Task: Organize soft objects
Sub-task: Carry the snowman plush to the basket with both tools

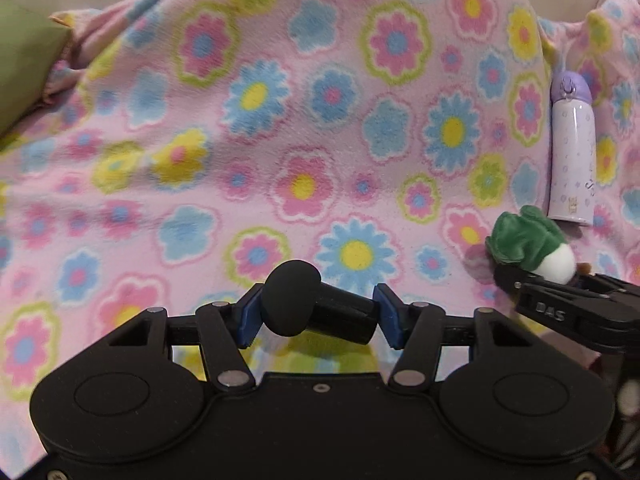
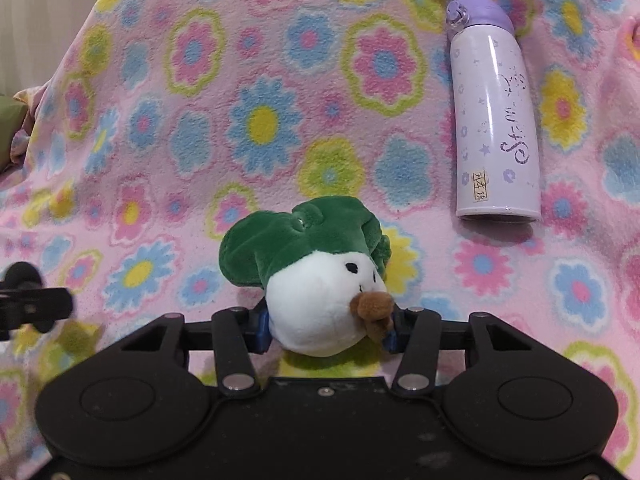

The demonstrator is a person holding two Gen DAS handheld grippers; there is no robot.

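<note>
The right tool grips a green-capped plush toy pointing straight ahead; the left tool, alongside, clamps a black cylindrical attachment.

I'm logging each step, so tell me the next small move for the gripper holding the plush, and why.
Probably carry the plush toy forward and set it on the open flowered blanket, left of the purple bottle. The right gripper is clamped on its white body, while the left gripper is occupied with a black cylindrical object.
</note>
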